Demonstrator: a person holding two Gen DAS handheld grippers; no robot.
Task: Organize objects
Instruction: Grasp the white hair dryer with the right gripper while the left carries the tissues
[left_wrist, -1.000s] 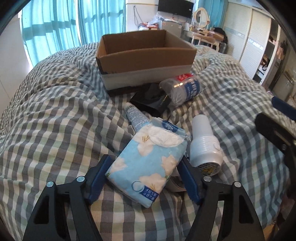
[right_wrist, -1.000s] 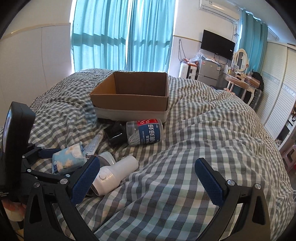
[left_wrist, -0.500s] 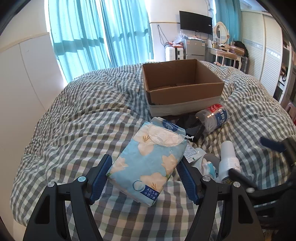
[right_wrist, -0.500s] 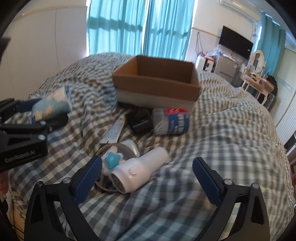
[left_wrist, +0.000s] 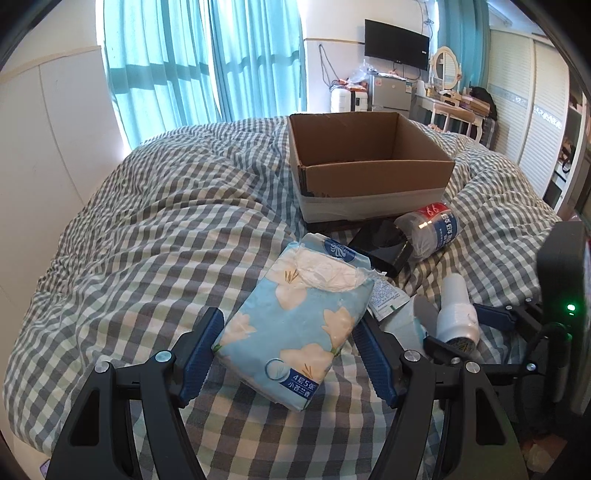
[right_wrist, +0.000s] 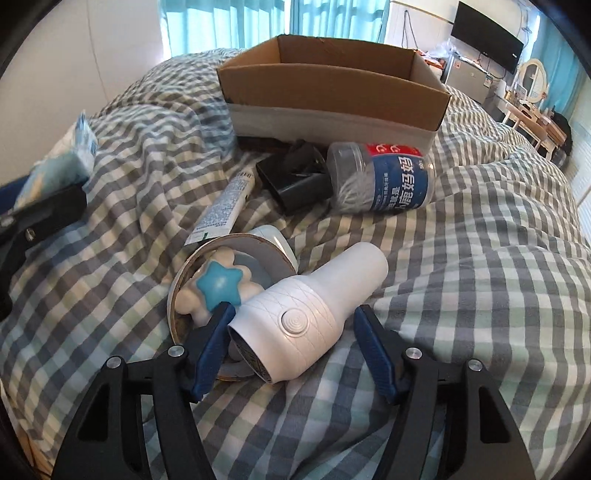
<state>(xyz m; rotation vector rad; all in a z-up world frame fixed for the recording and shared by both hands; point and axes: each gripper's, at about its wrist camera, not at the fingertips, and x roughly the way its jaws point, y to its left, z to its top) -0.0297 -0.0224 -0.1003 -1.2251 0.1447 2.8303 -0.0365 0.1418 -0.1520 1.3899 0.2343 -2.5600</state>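
My left gripper is shut on a light blue flowered tissue pack and holds it above the checked bed cover. The open cardboard box stands ahead of it, a little to the right. My right gripper is open, its jaws on either side of a white handheld device lying on the cover; the left jaw touches it, the right is just clear. The box also shows in the right wrist view, behind the other objects.
Between the device and the box lie a round dish with a blue star, a tube, a black case and a clear jar with a blue label. The cover is rumpled into folds.
The left gripper has lifted the tissue pack off the pile and moved it left. The right gripper has come down and forward and narrowed around the white device.
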